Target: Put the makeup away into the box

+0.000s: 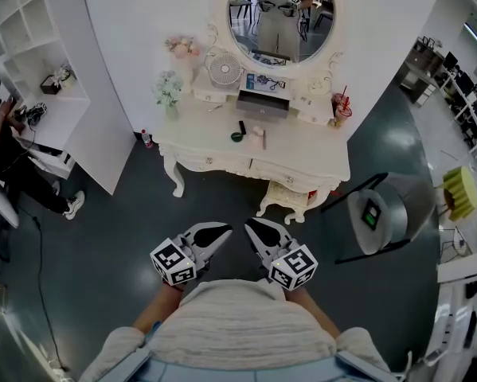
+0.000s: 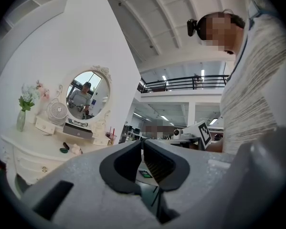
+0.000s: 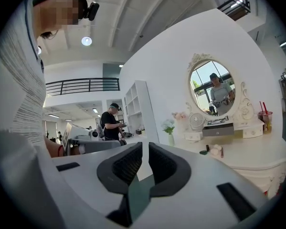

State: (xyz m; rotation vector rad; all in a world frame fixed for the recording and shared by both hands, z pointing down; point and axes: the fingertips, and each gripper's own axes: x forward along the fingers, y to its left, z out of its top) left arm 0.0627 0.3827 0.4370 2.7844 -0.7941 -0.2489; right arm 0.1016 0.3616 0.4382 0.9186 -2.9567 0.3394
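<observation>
Both left tongs (image 1: 224, 231) and right tongs (image 1: 252, 224) sit pressed together, empty, well apart from makeup (image 1: 258, 136) on the bench (image 1: 198, 130).

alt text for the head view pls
A person seen from above holds a left claw and a right claw, both shut and empty, above a dark floor, facing a white dressing table with an oval mirror, a fan, flowers and some makeup.

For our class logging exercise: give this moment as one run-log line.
left gripper: shut, empty | right gripper: shut, empty | makeup: on table
</observation>
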